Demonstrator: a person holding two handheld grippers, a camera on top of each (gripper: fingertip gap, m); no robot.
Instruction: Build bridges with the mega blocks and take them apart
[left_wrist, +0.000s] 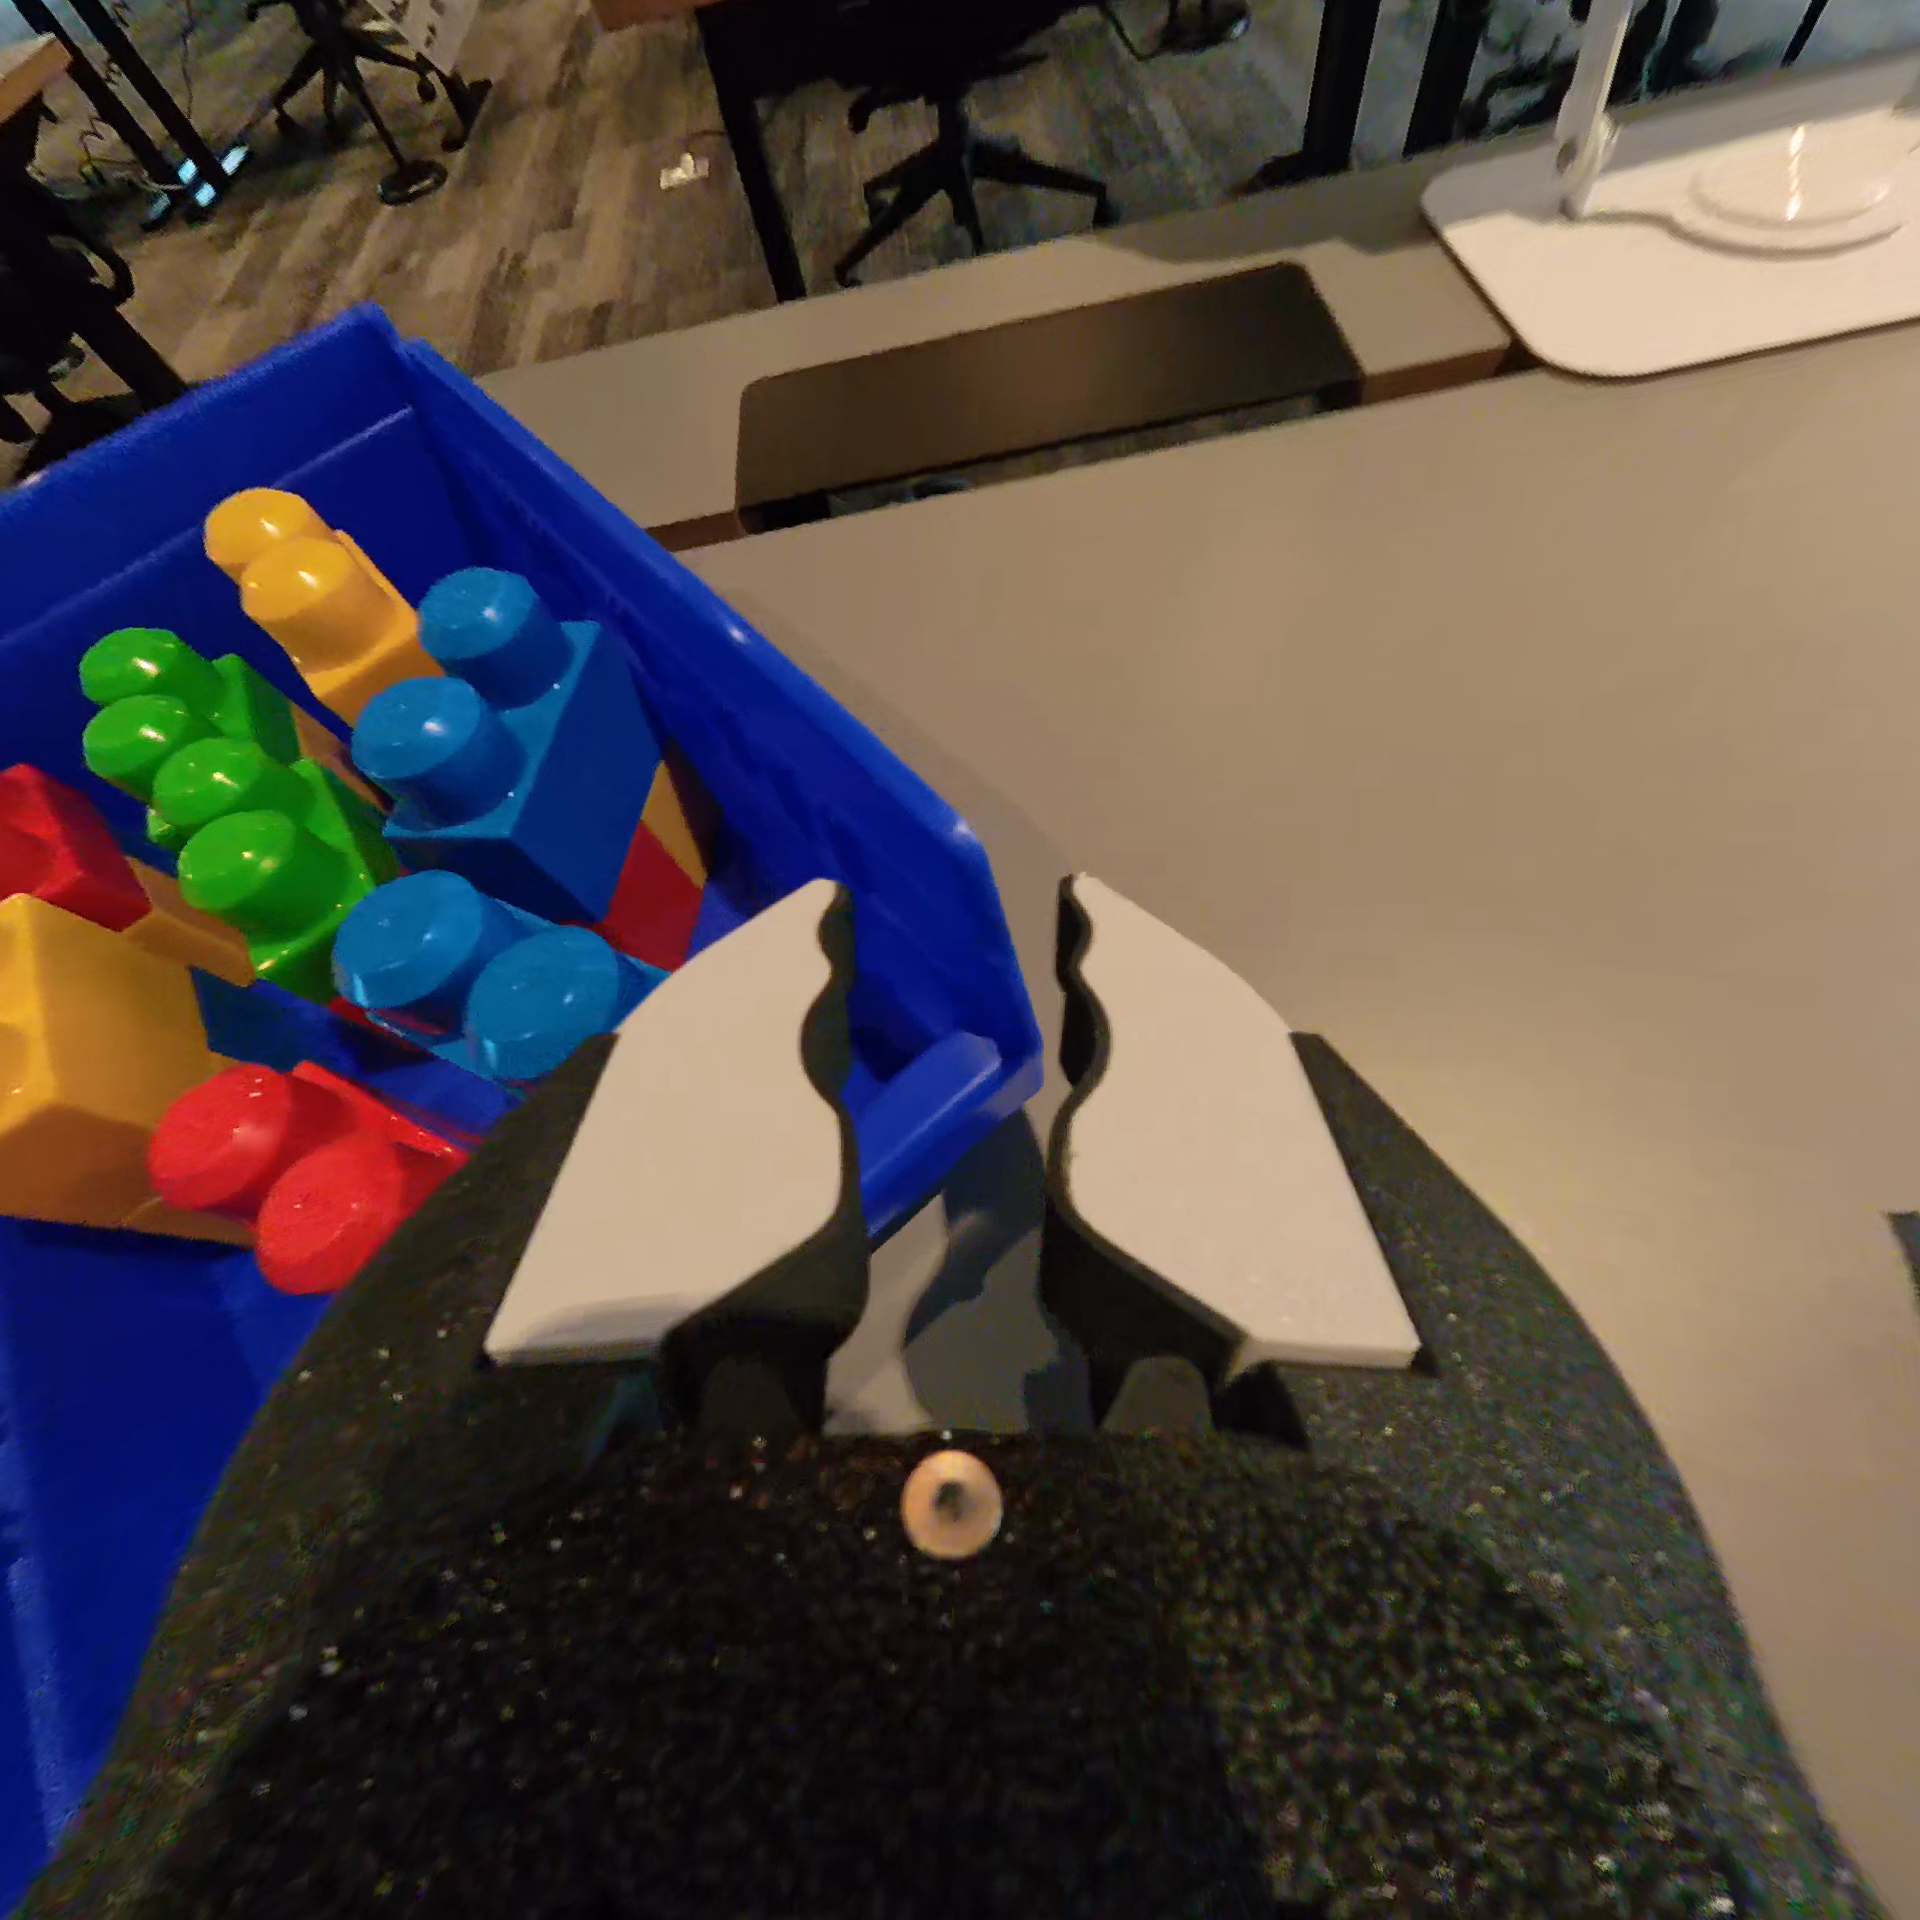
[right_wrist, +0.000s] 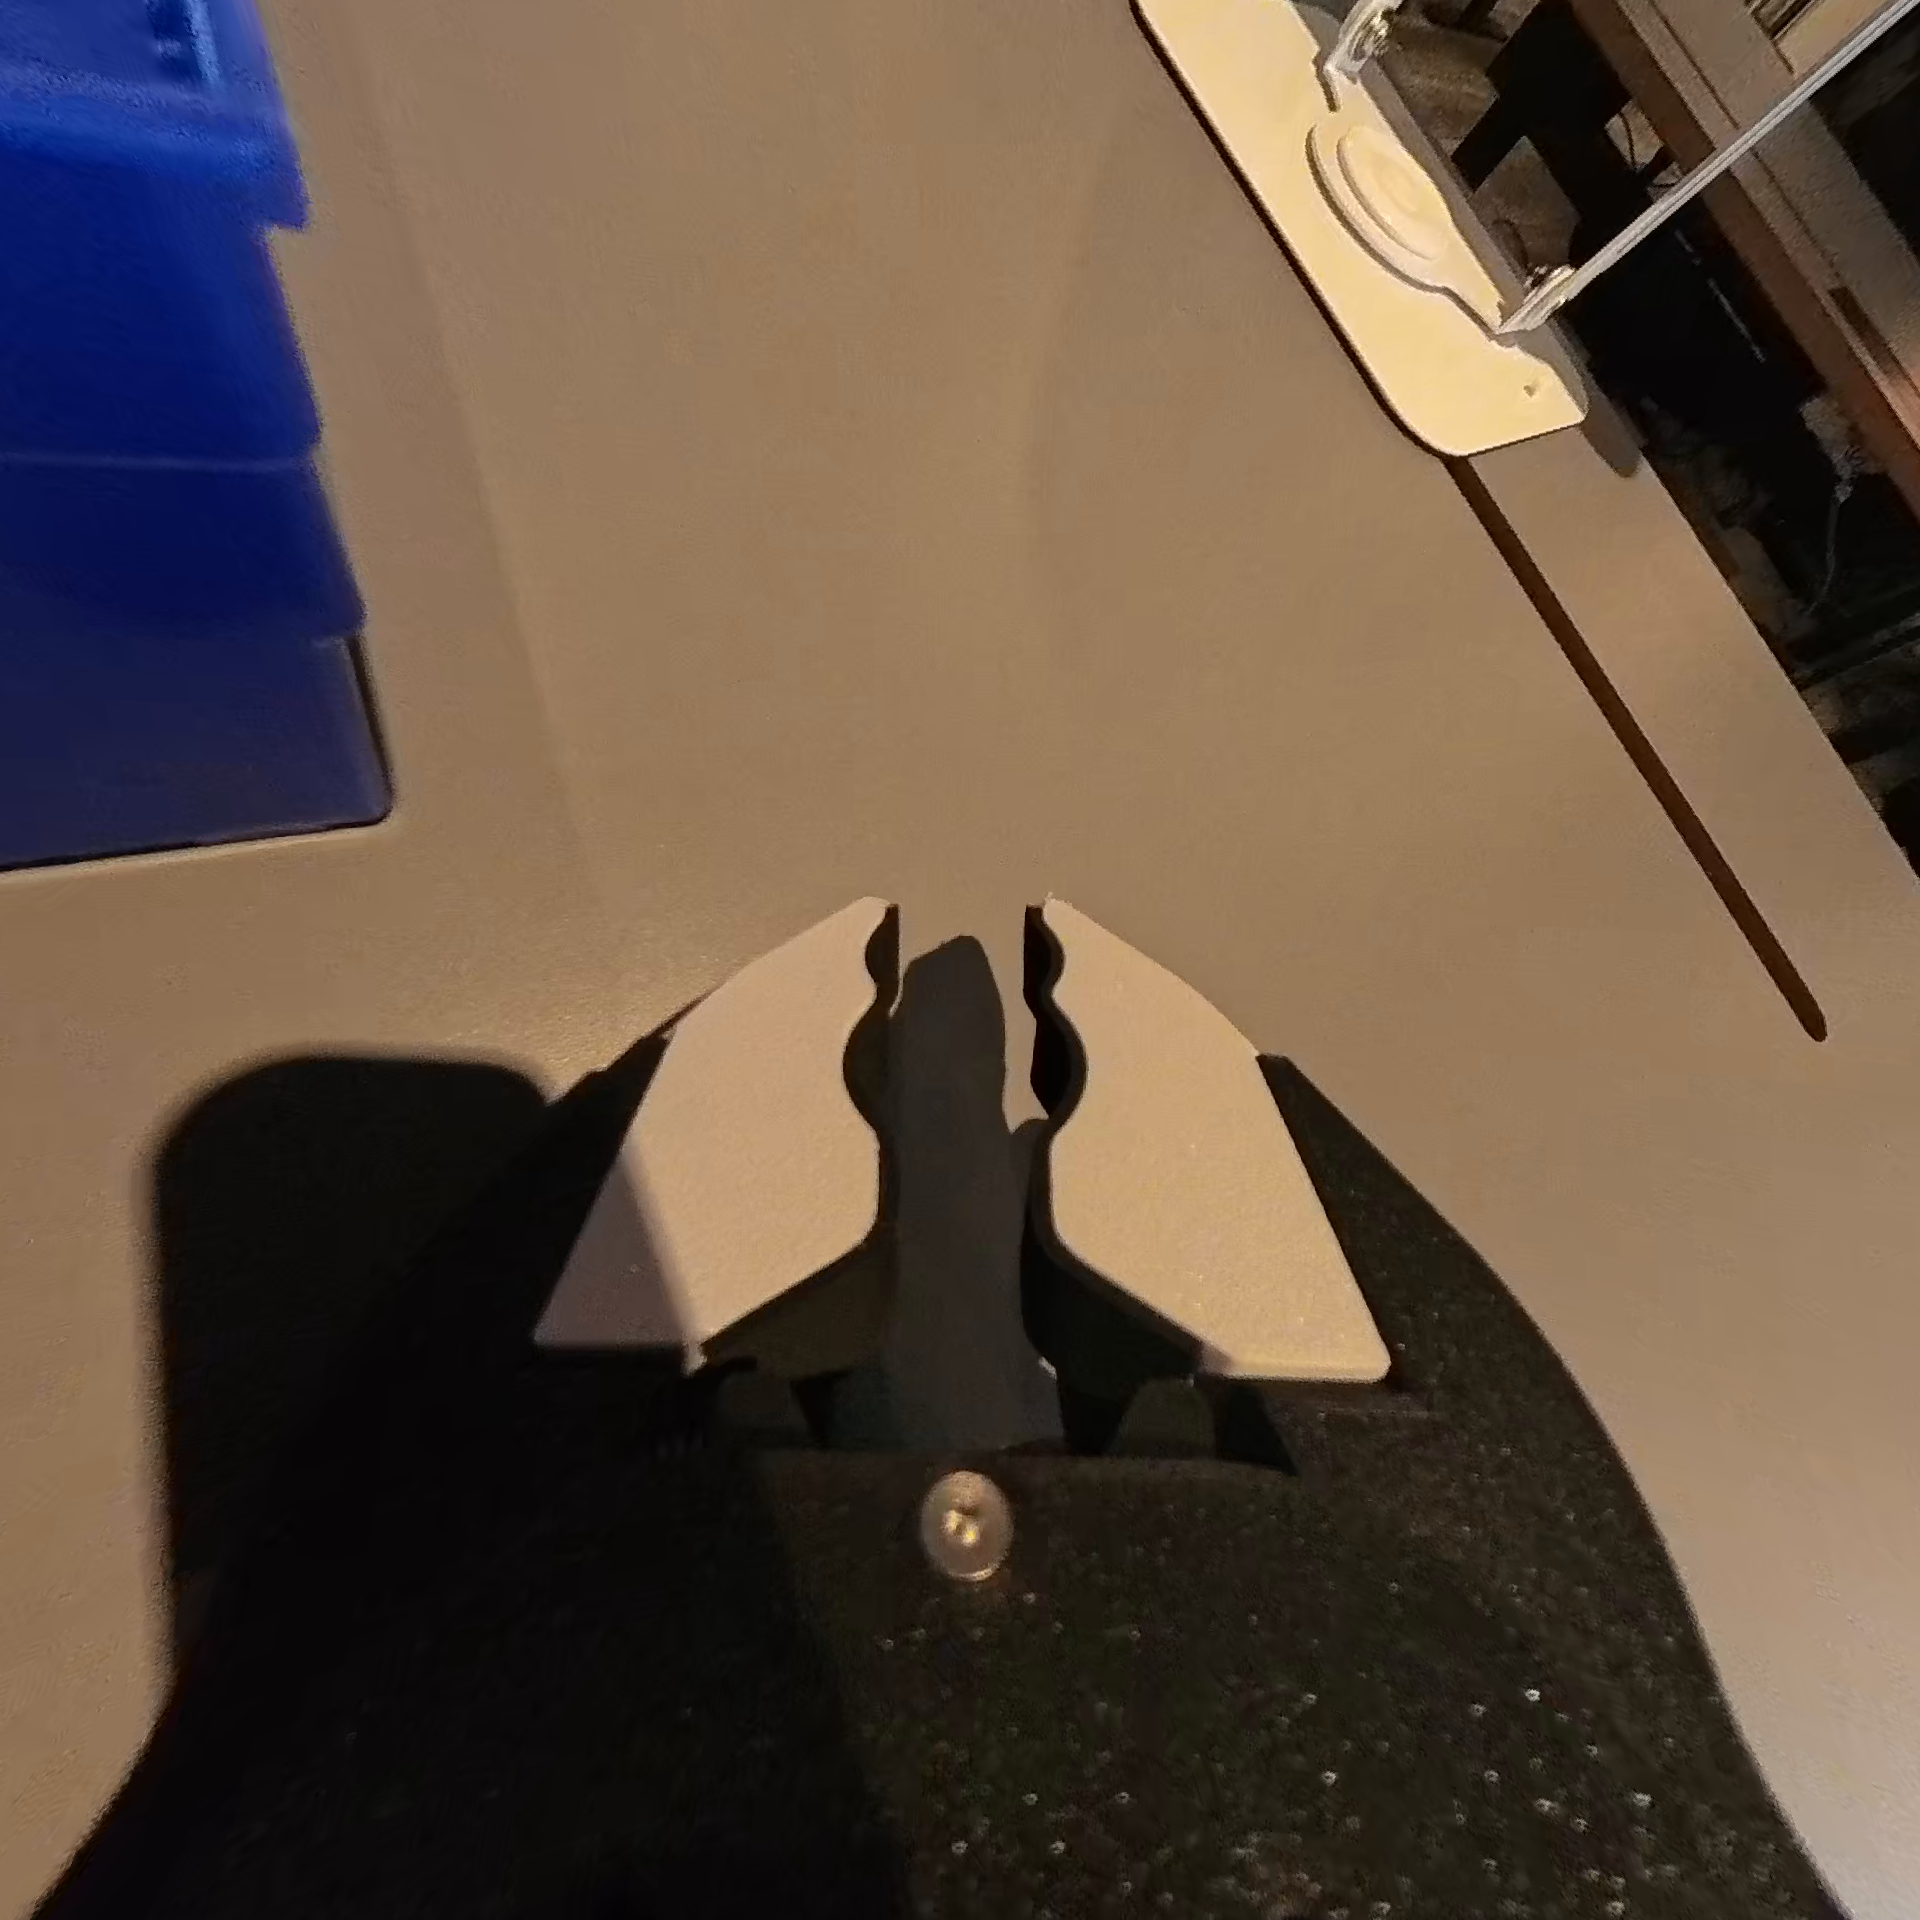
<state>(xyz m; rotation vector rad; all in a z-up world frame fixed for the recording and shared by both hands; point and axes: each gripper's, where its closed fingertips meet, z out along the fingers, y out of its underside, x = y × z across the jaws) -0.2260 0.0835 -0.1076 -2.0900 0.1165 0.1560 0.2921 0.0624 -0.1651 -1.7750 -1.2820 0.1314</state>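
- The left gripper (left_wrist: 956, 899) has its two grey fingers (left_wrist: 717, 1122) spread apart, with nothing between them; it hangs over the near right corner of the blue bin (left_wrist: 831, 748).
- Through the gap of these fingers one sees the bin's rim and a part of the grey bench (left_wrist: 1455, 727).
- The right gripper (right_wrist: 961, 914) also has its fingers (right_wrist: 1174, 1153) apart, with a narrower gap, and it holds nothing; only the bench and its own shadow are below it.
- The mega blocks (left_wrist: 312, 852) all lie inside the blue bin, in a loose pile: blue, green, red and yellow-orange pieces, most of them tilted with their studs pointing up and to the left.
- In the right wrist view the bin shows only as a blurred blue wall at the left edge, well apart from the right gripper.
- A white flat stand base (left_wrist: 1662, 270) rests on the far right part of the bench.
- Beyond the bench are dark office chairs (left_wrist: 935, 156) on the floor.
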